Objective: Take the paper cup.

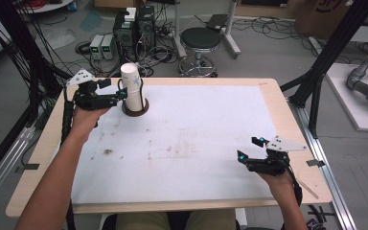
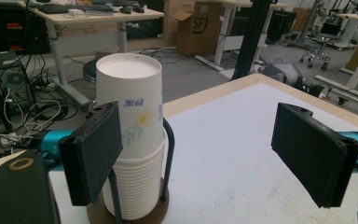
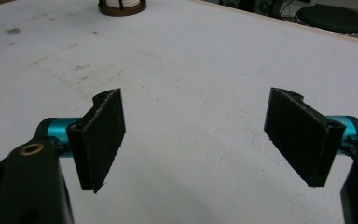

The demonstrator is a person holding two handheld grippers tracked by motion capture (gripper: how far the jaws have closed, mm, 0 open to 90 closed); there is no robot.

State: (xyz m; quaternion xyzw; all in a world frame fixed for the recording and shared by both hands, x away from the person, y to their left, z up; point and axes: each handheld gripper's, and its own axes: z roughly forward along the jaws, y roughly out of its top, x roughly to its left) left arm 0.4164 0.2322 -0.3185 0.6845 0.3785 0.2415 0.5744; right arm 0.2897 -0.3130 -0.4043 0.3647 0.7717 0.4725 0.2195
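The left gripper [image 1: 120,94] is held spread, jaws wide apart and pinching nothing. A stack of paper cups [image 2: 133,140] stands upside down in a wire cup holder [image 2: 168,154] with a dark round base [image 1: 135,111]. The stack sits just ahead of the left gripper, off toward its left jaw rather than centred in the gap; that jaw overlaps the stack's side in the left gripper view, and contact cannot be told.

The right gripper [image 1: 250,149] is also spread and empty, well apart from the stack, hovering over the bare white counter [image 1: 196,143]; the holder base [image 3: 121,6] is seen far ahead of it.

Risks, as judged: closing from this offset could catch a wire upright along with the cup, or could push the stack sideways and tip the holder. Squeezing too low could grab several nested cups at once; squeezing hard could crush the thin wall.

The stack's long axis is vertical, closed bottoms up, rims pointing down toward the base.
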